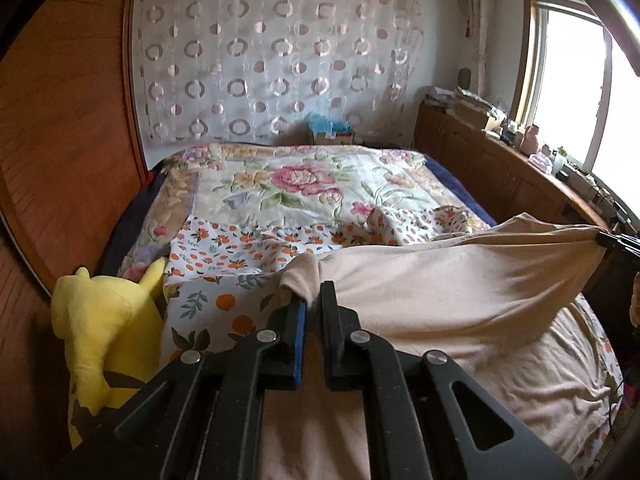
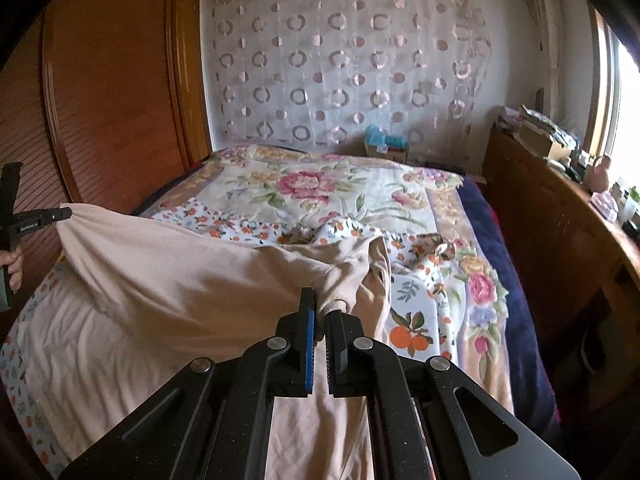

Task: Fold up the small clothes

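Across the bed (image 1: 304,184) a beige garment (image 1: 460,280) hangs stretched, its lower part on the sheet. The left gripper (image 1: 314,304) and right gripper (image 2: 322,312) each clench a corner; thin pinches could slip, dropping an edge crooked.

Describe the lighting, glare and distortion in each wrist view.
Left wrist view: the window is blown out white on the right, the wardrobe bows under the fisheye, corners are vignetted black. Right wrist view: a thinner overexposed window strip at the right edge, the dresser below it dim, straight edges curved; the beige garment is evenly lit.
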Motion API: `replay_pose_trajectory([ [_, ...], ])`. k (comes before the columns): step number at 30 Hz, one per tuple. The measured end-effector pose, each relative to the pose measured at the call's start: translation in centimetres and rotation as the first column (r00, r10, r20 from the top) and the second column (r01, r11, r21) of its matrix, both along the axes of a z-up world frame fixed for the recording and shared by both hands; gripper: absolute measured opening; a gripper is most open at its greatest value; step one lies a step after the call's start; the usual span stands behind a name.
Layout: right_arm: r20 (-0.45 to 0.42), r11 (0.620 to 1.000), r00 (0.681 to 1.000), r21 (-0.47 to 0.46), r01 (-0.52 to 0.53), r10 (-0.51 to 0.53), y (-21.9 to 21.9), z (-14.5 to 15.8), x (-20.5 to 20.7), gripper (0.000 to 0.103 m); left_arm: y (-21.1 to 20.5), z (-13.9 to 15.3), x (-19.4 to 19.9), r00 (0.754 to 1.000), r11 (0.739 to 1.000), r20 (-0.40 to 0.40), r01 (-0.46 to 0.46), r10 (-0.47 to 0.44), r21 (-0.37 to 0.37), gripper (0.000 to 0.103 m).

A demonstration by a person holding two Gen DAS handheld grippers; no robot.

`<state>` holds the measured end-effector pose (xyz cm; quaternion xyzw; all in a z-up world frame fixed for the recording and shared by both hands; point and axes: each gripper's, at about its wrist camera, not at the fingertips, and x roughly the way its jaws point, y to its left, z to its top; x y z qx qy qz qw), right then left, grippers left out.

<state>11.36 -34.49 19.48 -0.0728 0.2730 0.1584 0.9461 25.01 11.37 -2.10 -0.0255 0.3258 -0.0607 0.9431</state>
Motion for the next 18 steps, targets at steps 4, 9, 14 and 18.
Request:
replay_pose_trajectory([
  [4,0.023,1.000,1.000,0.007,-0.009,0.009,-0.8,0.1,-1.9,0.004,0.0,1.1,-1.9,1.000,1.000,0.028,0.002,-0.002,-0.003,0.007],
  [9,0.032,1.000,0.999,-0.001,-0.016,0.016,-1.5,-0.2,-4.1,0.004,0.2,1.7,-4.5,0.999,1.000,0.047,0.002,-0.003,0.009,0.007],
  [14,0.046,1.000,0.999,0.013,-0.014,0.014,-2.6,0.3,-6.2,0.004,0.4,2.2,-7.1,0.998,1.000,0.061,0.002,-0.002,0.003,0.007],
  [18,0.066,1.000,0.998,0.019,-0.015,0.014,-3.4,0.5,-8.4,0.004,0.5,2.7,-9.3,0.997,1.000,0.072,0.005,-0.006,0.009,0.007],
])
